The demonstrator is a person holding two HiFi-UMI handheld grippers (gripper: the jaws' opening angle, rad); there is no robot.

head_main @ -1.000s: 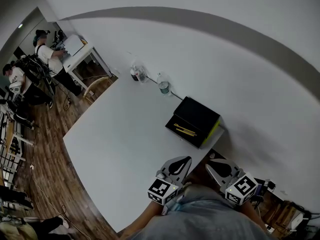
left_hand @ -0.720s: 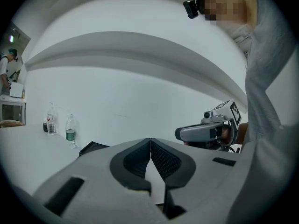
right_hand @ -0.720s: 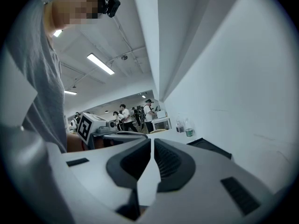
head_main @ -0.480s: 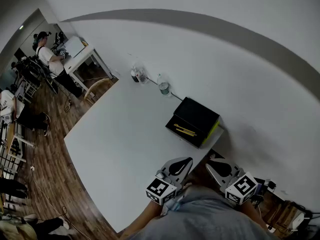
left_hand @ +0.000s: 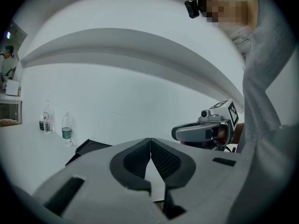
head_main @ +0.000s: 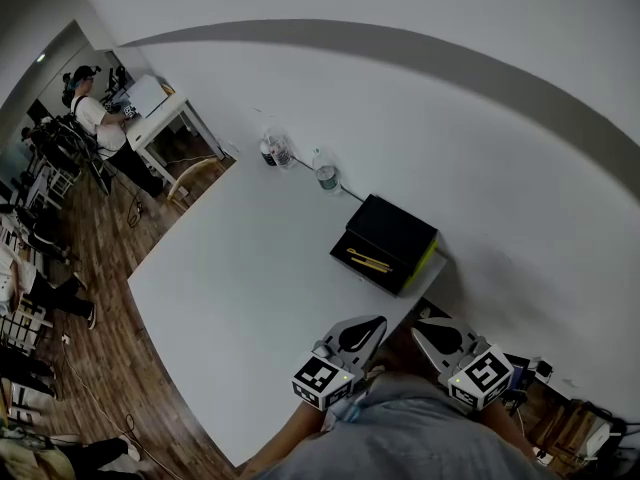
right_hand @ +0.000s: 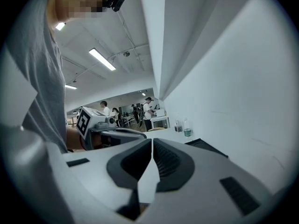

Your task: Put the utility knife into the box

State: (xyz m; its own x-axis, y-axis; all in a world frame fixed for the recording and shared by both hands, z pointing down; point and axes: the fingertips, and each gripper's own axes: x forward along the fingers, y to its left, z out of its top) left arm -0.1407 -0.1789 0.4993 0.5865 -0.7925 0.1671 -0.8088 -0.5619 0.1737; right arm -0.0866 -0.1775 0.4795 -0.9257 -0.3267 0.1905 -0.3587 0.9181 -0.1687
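Note:
A black box [head_main: 392,230] with a lime-green edge lies near the right end of the white table [head_main: 250,278]. A thin yellow utility knife [head_main: 368,260] rests on the box's near-left part. My left gripper [head_main: 374,322] hovers over the table's near edge, close to my body, shut with nothing in it. The right gripper [head_main: 422,327] is held just off the table's corner, also shut and empty. In the left gripper view the jaws [left_hand: 150,143] touch, with the box [left_hand: 89,147] ahead on the left. The right gripper view shows closed jaws [right_hand: 152,144] and the box [right_hand: 206,146] to their right.
Two water bottles [head_main: 327,172] and a small jar [head_main: 270,149] stand at the table's far edge by the white wall. A cable runs from them toward the box. People and desks [head_main: 150,103] fill the room at far left, over a wooden floor [head_main: 110,298].
Both grippers have stayed almost still. Only the people in the background room have shifted.

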